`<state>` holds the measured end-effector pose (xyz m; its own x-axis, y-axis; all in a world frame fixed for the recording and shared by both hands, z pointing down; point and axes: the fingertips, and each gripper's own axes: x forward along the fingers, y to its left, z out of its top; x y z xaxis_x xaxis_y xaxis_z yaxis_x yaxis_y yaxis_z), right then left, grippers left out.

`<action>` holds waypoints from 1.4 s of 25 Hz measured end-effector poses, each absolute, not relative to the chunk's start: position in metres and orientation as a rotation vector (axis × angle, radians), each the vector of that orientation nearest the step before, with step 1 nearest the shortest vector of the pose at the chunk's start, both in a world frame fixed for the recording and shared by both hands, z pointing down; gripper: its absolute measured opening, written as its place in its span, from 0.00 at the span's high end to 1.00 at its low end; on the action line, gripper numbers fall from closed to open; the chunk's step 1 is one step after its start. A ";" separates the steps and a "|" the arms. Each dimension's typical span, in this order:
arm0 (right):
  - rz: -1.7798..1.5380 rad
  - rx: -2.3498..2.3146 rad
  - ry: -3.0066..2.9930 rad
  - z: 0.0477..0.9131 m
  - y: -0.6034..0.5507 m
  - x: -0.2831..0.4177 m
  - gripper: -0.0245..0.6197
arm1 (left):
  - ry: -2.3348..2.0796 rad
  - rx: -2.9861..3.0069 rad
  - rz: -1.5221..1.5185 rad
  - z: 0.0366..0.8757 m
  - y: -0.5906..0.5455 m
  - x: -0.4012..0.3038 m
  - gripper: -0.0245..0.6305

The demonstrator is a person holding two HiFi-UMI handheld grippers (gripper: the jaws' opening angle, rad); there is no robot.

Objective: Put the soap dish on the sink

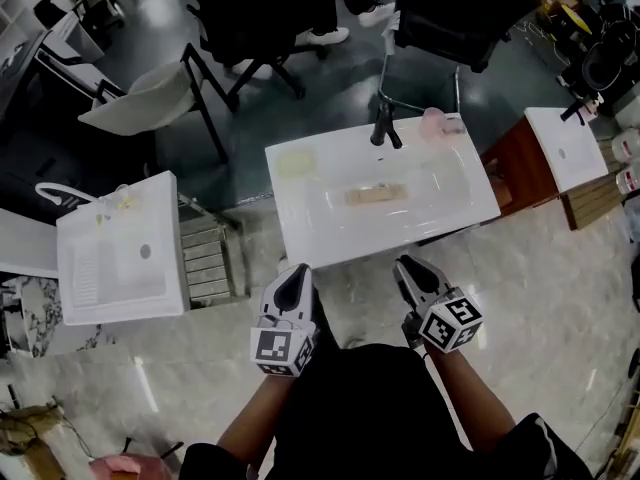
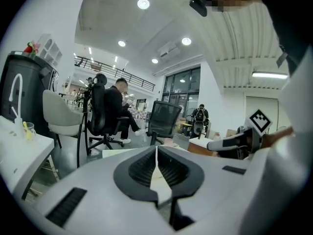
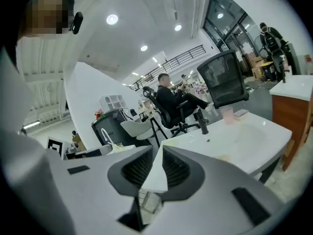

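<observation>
Your left gripper (image 1: 297, 272) is pressed shut and your right gripper (image 1: 407, 266) barely parted, both empty, just off the sink's (image 1: 310, 236) front edge. The soap dish (image 1: 378, 195) lies mid-basin ahead of them, long axis parallel to that edge, nearer the right gripper by my judgement.

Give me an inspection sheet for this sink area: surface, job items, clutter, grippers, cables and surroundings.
Surface: white sink with black faucet.
Job's things: tan rectangular item lying in the basin, possibly the soap dish; no gripper touches it.
Clutter: pink cup back right, pale yellow item back left.
Grippers: left gripper shut, empty; right gripper slightly open, empty; both short of the sink.
Cables: nothing seen.
Surroundings: second sink left, third sink right, black office chair, seated person.
</observation>
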<state>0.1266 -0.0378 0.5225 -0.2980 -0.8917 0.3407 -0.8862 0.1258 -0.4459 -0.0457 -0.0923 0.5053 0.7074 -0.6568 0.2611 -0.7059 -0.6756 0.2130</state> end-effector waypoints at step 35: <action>-0.467 -1.975 2.573 0.451 0.138 0.113 0.96 | -1.450 2.499 0.160 0.453 0.127 -0.144 0.94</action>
<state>0.1130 0.1381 0.4512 -0.2678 -0.9227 0.2773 -0.9613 0.2366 -0.1413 -0.1435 0.1272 0.4529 0.4993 -0.8388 0.2170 -0.8659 -0.4747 0.1575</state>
